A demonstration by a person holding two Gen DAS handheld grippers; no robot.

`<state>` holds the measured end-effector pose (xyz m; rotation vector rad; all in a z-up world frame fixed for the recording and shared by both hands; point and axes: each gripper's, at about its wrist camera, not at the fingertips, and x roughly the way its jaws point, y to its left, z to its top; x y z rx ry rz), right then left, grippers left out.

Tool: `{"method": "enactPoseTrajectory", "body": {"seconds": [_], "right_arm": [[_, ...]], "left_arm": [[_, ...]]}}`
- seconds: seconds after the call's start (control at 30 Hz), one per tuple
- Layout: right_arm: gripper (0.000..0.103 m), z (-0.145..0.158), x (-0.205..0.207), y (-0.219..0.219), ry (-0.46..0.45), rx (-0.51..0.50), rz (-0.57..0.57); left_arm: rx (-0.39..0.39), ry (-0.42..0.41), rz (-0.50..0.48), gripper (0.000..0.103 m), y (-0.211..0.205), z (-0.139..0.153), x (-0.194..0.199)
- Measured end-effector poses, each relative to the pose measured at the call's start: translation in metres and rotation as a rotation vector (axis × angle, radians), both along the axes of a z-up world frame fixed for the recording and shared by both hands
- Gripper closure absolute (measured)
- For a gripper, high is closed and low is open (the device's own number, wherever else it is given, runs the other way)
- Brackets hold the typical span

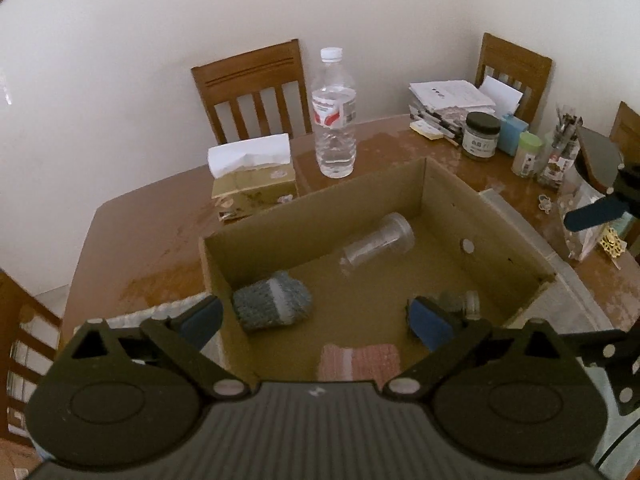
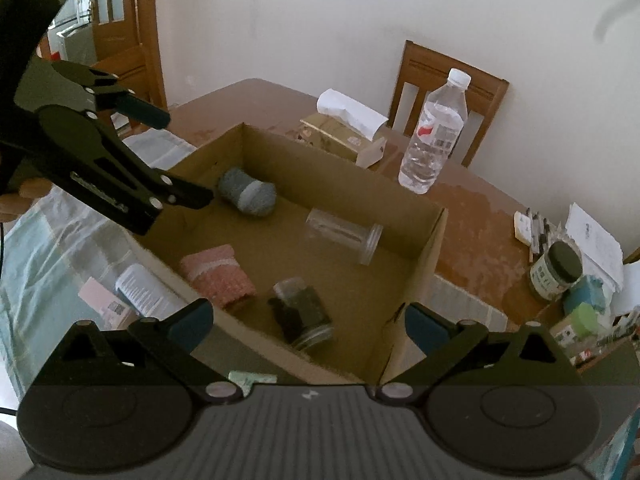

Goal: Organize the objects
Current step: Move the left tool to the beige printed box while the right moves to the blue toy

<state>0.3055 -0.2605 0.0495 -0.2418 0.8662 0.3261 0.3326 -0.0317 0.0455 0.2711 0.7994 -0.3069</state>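
Note:
An open cardboard box (image 1: 448,188) (image 2: 434,248) sits on the wooden table. Inside lie a blue-grey knitted roll (image 1: 272,300) (image 2: 248,194), a pink knitted roll (image 1: 360,360) (image 2: 218,276), an empty clear jar (image 1: 380,240) (image 2: 342,234) on its side and a jar of dark contents (image 1: 460,304) (image 2: 304,312). My left gripper (image 1: 316,320) is open and empty above the box's near edge; it also shows in the right wrist view (image 2: 176,156). My right gripper (image 2: 308,324) is open and empty over the box's near corner; one of its fingers (image 1: 592,214) shows in the left wrist view.
A water bottle (image 1: 334,112) (image 2: 434,136) and a tissue box (image 1: 256,184) (image 2: 340,132) stand behind the box. Jars, papers and a pen holder (image 1: 556,156) crowd the right end of the table (image 1: 132,248). Wooden chairs (image 1: 252,88) stand around it. Leaflets (image 2: 140,288) lie beside the box.

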Motion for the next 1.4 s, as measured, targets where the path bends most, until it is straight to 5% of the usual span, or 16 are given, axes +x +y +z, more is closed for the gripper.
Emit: {"method": "enactPoseTrajectory", "body": {"seconds": [0.57,1.07,1.4], "right_arm": [[0.0,-0.042,-0.072,0.01,0.029,0.033,-0.198],[0.0,-0.076,-0.141,-0.002,0.076,0.071,-0.425],[0.0,-0.119,-0.15,-0.036,0.167,0.084,-0.337]], "left_arm": [[0.007,-0.04,0.018,0.002,0.014,-0.037,-0.099],[-0.031,0.05,0.01,0.002,0.022,-0.088,-0.165],[-0.016,0.142,0.138,0.002,0.009,-0.117,-0.187]]}}
